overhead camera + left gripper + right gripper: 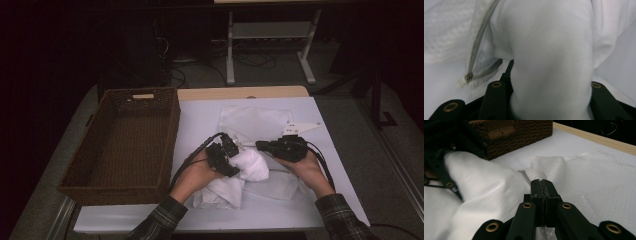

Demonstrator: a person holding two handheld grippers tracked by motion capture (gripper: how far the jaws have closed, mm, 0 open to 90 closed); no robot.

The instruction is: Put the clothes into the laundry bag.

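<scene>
1. The left claw point(231, 159) is clenched around a thick bunch of white cloth point(250, 165), which fills the gap between its jaws in the left gripper view.
2. The right claw point(261, 145) is clenched tight on a pinch of the mesh bag point(596, 177).
3. Cloth and bag lie together on the white tabletop point(200, 120), just right of the wicker basket point(125, 145).
4. The bag's grey zipper point(480, 41) hangs open beside the cloth.
</scene>
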